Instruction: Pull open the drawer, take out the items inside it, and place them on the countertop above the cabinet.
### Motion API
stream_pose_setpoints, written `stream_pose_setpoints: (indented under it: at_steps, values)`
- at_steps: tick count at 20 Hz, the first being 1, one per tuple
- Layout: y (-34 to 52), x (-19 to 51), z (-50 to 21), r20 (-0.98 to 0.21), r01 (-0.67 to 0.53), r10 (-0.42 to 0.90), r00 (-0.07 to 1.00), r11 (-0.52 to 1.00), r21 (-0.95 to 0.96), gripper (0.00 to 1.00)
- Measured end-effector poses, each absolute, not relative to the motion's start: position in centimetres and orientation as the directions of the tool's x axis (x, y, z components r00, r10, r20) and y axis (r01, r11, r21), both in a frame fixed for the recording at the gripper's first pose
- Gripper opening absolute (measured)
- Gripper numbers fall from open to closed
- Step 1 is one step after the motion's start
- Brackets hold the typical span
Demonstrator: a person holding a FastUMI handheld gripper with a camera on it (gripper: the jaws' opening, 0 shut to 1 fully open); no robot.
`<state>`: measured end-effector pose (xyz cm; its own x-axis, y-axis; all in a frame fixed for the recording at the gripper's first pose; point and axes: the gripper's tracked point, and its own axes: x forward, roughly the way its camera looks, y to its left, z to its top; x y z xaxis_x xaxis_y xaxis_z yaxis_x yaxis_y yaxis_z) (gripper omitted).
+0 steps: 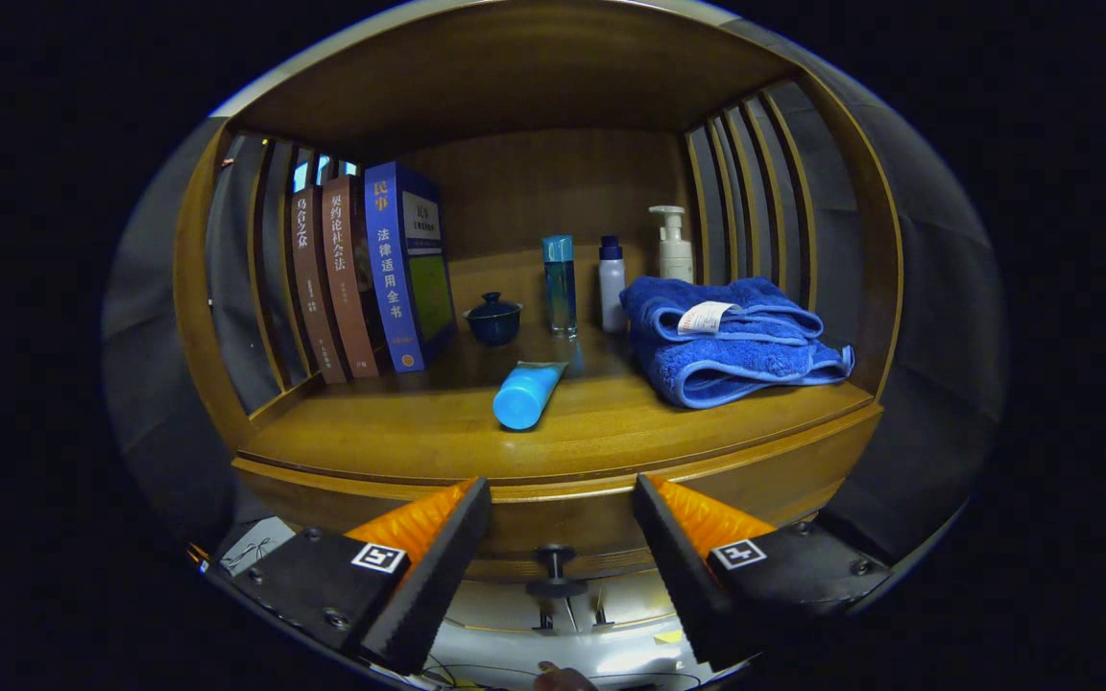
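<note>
**Gripper open before the drawer front, tube lying on the countertop**

The gripper (561,504) sits at the bottom center of the frame with its 2 fingers spread wide apart and nothing between them but open air. In the gap, lower center, the dark round drawer knob (554,557) stands out from the curved wooden drawer front (563,523); neither finger touches it. Whether the drawer is pulled out at all cannot be told from here.

Above the fingers, across the middle of the frame, runs the wooden countertop (399,432) of the cabinet. A blue tube (526,393) lies flat on it just left of center. Its long axis runs from the back of the shelf toward the camera, tilted slightly leftward, with the round cap end facing the fingers and the flat crimped end pointing back toward the bottles.

At center right a folded blue towel (735,341) rests on the countertop, a white label on its top. Behind it, in the upper right of the shelf, stands a white pump bottle (674,245), with a small white bottle (612,283) and a tall blue bottle (559,285) to its left. A dark lidded cup (493,319) sits left of those. At upper left, 3 books (361,274) stand upright, leaning against the slatted side.
</note>
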<state>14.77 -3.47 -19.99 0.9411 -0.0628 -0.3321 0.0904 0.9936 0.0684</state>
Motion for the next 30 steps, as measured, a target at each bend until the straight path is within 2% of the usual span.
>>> stream_pose_setpoints:
  at_steps: [6, 16, 22, 30]
  values:
    - [-3.9, 14.1, -20.8, -0.366, 0.094, -0.064, 0.928, 0.993, 0.066, 1.00]
    - [-4.5, 12.3, -17.7, -0.291, 0.066, -0.050, 0.956, 0.997, 0.045, 1.00]
    - [-7.1, 11.3, -13.6, -0.210, 0.090, -0.084, 0.974, 0.996, 0.020, 0.99]
    - [-6.1, 8.4, -7.7, -0.195, 0.062, -0.068, 0.978, 0.997, -0.040, 0.99]
